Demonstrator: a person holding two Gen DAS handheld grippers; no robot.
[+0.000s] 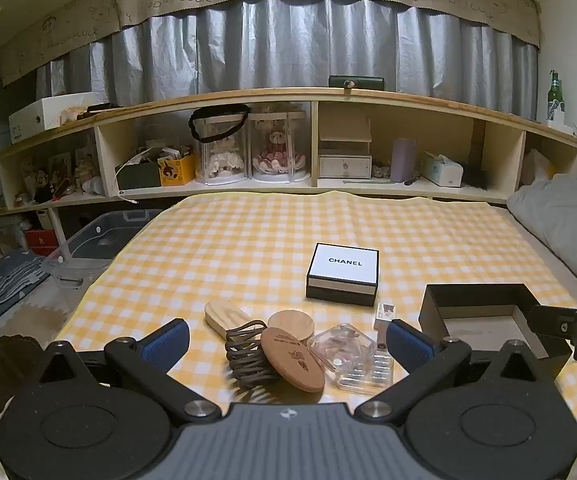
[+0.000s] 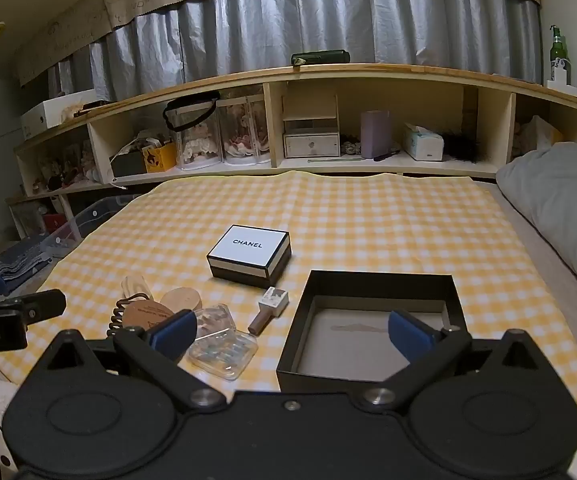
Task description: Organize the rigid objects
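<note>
Hovering above the near edge of the bed's yellow checked cloth [image 1: 248,240], the left hand-held gripper [image 1: 288,340] and the right hand-held gripper [image 2: 292,332] both stand spread wide — nothing between their blue pads. Near that edge lies a cluster — wooden discs [image 1: 292,352], a clear plastic case [image 1: 352,356] and a small bottle [image 2: 268,308] — with the open black box [image 2: 372,320] beside it toward the pillow [image 2: 560,208] and the closed Chanel box [image 1: 343,272] farther in.
</note>
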